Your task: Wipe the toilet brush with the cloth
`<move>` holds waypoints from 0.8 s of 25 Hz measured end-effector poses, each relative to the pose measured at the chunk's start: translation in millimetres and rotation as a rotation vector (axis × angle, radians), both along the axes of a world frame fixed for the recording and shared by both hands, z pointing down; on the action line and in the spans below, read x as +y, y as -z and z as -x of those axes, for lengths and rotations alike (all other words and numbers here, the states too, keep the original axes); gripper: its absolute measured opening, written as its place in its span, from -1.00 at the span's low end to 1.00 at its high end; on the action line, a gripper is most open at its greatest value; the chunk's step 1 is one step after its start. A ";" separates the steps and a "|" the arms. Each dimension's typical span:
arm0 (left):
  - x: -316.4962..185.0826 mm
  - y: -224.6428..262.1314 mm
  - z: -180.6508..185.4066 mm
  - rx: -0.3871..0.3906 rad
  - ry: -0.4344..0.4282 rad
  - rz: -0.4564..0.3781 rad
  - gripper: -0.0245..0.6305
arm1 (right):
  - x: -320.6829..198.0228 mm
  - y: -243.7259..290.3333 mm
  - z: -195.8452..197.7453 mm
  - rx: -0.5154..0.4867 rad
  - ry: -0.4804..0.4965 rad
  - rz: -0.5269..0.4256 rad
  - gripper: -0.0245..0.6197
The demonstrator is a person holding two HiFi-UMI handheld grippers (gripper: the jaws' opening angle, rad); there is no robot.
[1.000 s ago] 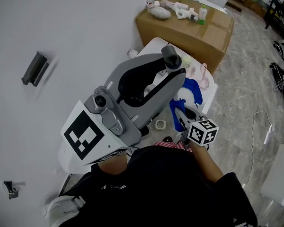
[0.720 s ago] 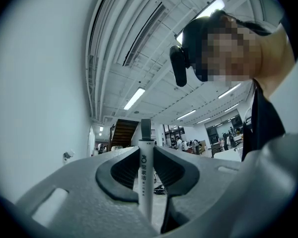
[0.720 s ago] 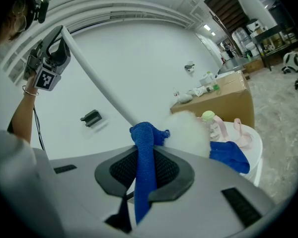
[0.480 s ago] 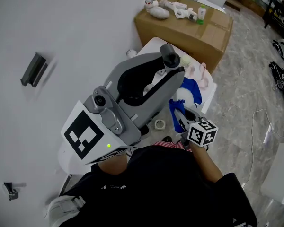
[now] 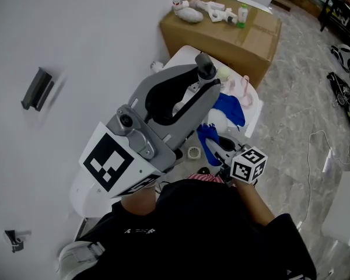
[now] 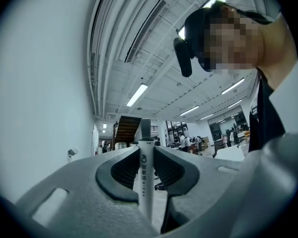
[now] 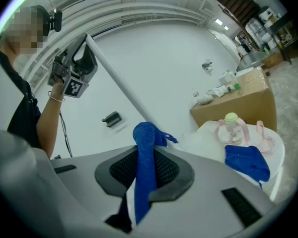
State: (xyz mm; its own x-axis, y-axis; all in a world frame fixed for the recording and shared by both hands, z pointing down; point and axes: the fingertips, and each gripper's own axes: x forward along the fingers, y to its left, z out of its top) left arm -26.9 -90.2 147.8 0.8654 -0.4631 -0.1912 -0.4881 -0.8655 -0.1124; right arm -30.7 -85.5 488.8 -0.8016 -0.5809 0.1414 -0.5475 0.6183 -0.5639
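Observation:
My left gripper is raised in front of me, shut on the thin white handle of the toilet brush, whose grey end sticks up past the jaws. In the right gripper view the handle slants down from the left gripper to a white fuzzy mass, probably the brush head. My right gripper is shut on a blue cloth. The cloth's top end lies against the lower part of the handle.
A second blue cloth and a pink item with a green-capped bottle lie on the small white table. A tape roll sits there too. A cardboard box with bottles stands behind it. Cables lie on the floor.
The right gripper with the blue cloth has edged a little left toward the brush handle. The left gripper holds the handle in the same place.

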 end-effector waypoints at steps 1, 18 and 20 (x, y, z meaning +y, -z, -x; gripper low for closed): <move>-0.5 -0.9 0.6 0.000 0.003 -0.001 -0.64 | 1.6 5.6 2.3 -0.014 0.019 -0.017 -0.73; -8.0 -7.5 1.6 -0.031 0.046 0.006 -0.64 | 1.0 137.0 -29.5 -0.205 0.035 -0.326 -0.73; -6.2 -7.3 -0.2 -0.031 0.035 0.007 -0.64 | -4.4 148.7 -38.2 -0.209 0.007 -0.354 -0.73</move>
State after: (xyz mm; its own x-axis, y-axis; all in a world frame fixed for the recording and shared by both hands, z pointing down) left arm -26.7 -96.4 155.2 0.8539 -0.4948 -0.1615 -0.5148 -0.8485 -0.1223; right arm 7.5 -89.9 340.1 -0.7960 -0.5587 -0.2327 -0.4384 0.7974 -0.4147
